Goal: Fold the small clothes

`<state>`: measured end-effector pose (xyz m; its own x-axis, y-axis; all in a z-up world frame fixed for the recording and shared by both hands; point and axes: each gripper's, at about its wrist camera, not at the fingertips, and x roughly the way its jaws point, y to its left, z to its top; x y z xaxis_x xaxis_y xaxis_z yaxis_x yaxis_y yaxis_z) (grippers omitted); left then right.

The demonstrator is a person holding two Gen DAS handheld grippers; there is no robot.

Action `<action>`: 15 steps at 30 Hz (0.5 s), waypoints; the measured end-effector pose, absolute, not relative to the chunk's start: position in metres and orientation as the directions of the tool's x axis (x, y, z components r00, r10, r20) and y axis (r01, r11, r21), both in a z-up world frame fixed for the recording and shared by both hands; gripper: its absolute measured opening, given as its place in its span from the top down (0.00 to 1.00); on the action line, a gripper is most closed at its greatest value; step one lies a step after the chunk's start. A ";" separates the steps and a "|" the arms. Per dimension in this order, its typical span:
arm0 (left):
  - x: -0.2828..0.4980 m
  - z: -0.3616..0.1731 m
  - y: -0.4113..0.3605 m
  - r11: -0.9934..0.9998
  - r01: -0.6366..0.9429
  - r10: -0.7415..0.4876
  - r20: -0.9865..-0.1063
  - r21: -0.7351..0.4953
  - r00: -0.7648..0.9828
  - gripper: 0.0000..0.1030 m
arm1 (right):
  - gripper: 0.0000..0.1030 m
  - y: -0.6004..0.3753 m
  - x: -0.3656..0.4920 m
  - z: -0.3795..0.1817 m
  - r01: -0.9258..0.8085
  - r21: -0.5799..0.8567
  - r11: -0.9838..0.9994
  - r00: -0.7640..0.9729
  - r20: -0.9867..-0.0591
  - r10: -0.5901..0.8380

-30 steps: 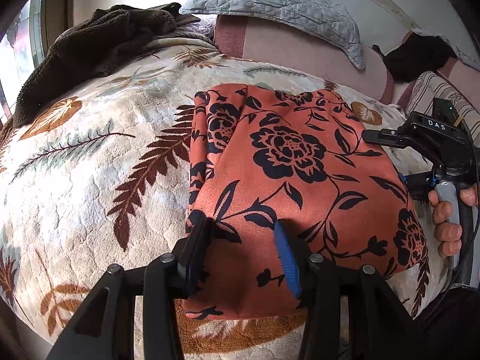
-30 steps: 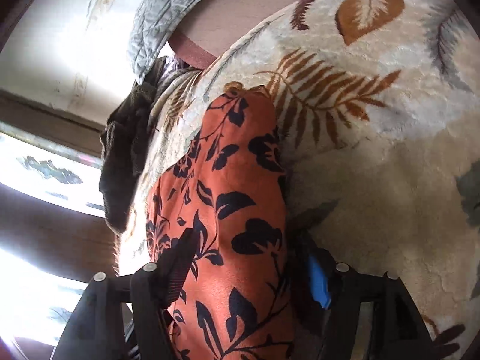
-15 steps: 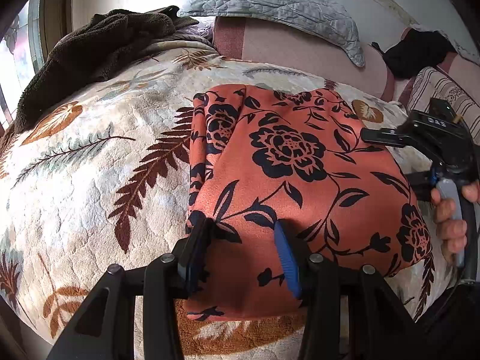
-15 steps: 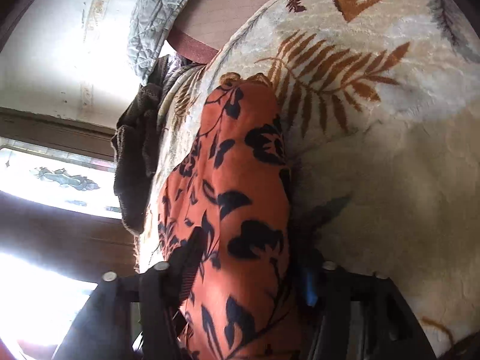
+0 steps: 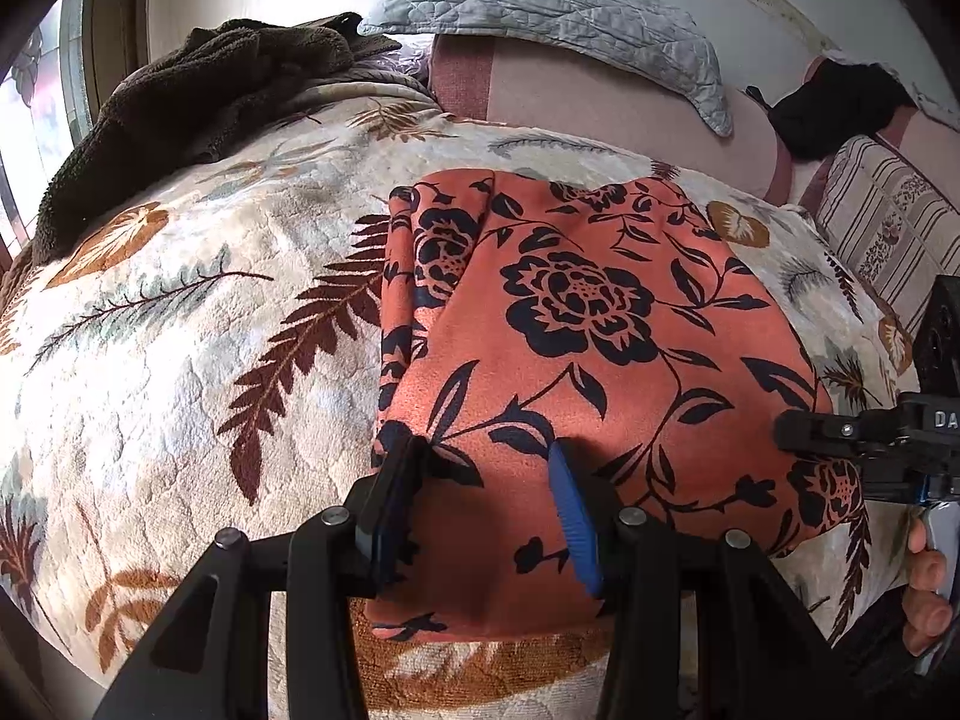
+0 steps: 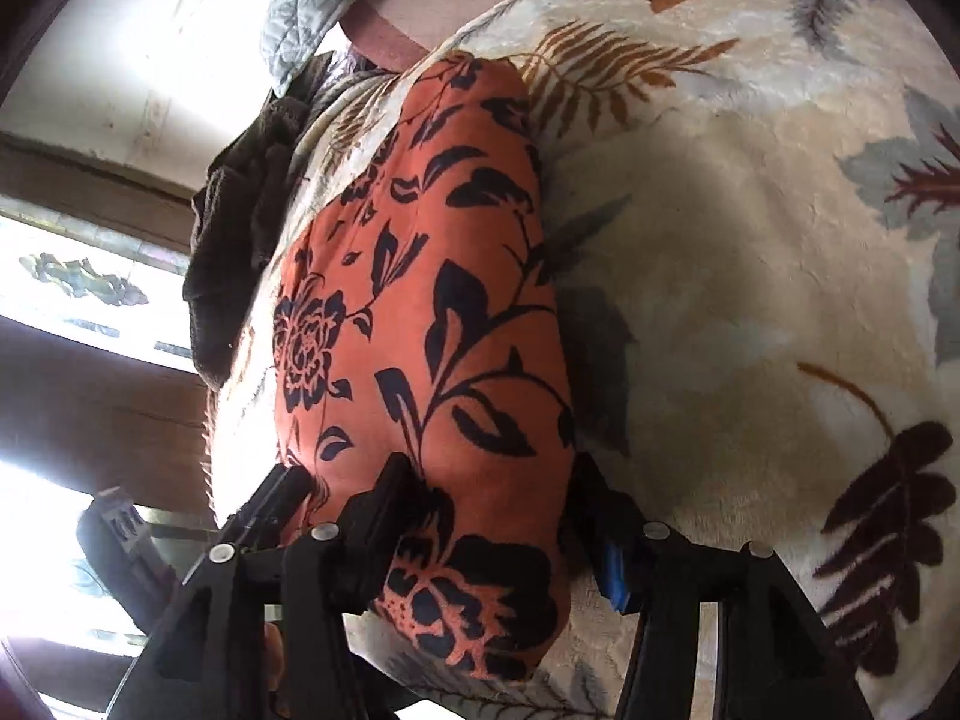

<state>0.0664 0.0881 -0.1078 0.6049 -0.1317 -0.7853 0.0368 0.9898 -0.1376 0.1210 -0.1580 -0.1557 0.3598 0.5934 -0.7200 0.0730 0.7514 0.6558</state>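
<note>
Since a second ago the right gripper has dropped toward the lower right, jaws apart over the orange floral garment. Lying centre-frame on the leaf-print blanket, its near edge sits between the left gripper's spread jaws. Uneven lifting could skew the fold.

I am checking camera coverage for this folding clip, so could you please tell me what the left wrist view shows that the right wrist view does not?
Only the left wrist view shows the black item by the far wall, the striped cushion, and the right claw seen from outside at the garment's right edge.

Only the right wrist view shows the garment's right edge rising off the blanket, with bare blanket beyond it.

Both show the orange floral garment on the leaf-print blanket, the brown throw, the grey quilted pillow, and a claw straddling the fabric, the left claw near its left corner.
</note>
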 end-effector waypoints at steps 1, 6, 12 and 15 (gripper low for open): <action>0.065 -0.108 0.088 0.990 0.040 -0.134 -0.784 -0.138 0.606 0.54 | 0.43 -0.160 0.115 -0.151 0.048 0.672 0.739 0.379 -0.696 0.609; 0.064 -0.108 0.089 0.989 0.042 -0.136 -0.783 -0.140 0.607 0.54 | 0.50 -0.160 0.112 -0.159 0.066 0.622 0.780 0.336 -0.750 0.570; 0.061 -0.105 0.096 0.983 0.035 -0.165 -0.772 -0.182 0.614 0.54 | 0.47 -0.144 0.091 -0.091 -0.052 0.511 0.858 0.491 -0.735 0.468; 0.054 -0.095 0.109 0.963 0.008 -0.211 -0.739 -0.269 0.639 0.54 | 0.31 -0.123 0.097 -0.069 -0.140 0.578 0.804 0.502 -0.659 0.561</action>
<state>0.0539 0.1089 -0.0948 0.6395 -0.2114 -0.7392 0.0078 0.9632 -0.2688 0.0974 -0.1229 -0.0693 0.5016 0.5609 -0.6586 -0.1402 0.8040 0.5778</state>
